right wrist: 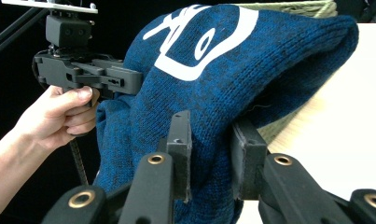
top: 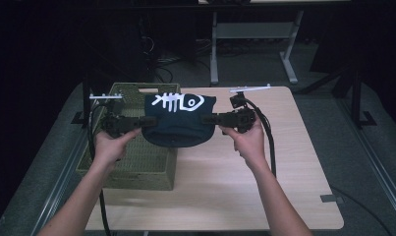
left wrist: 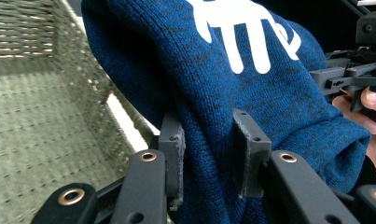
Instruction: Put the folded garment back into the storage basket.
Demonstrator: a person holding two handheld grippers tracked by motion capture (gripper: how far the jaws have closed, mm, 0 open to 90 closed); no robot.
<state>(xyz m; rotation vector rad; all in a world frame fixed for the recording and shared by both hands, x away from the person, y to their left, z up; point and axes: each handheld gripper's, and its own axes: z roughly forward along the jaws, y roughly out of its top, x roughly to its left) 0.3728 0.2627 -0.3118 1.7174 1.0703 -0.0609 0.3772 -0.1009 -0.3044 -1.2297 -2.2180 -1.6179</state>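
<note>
A dark blue knit garment (top: 180, 120) with a white fish-skeleton print hangs folded in the air between my two grippers, over the right rim of the green basket (top: 131, 162). My left gripper (top: 142, 121) is shut on the garment's left edge; in the left gripper view the knit garment (left wrist: 232, 93) is pinched between the pads (left wrist: 174, 149). My right gripper (top: 211, 118) is shut on the garment's right edge, and in the right gripper view the blue garment (right wrist: 232, 79) bunches between its pads (right wrist: 245, 156).
The olive woven basket (left wrist: 31, 116) sits at the left of the light wooden table (top: 235, 187), its inside bare where it shows. Table legs and a metal frame (top: 254, 34) stand behind the table. The table's right half is bare wood.
</note>
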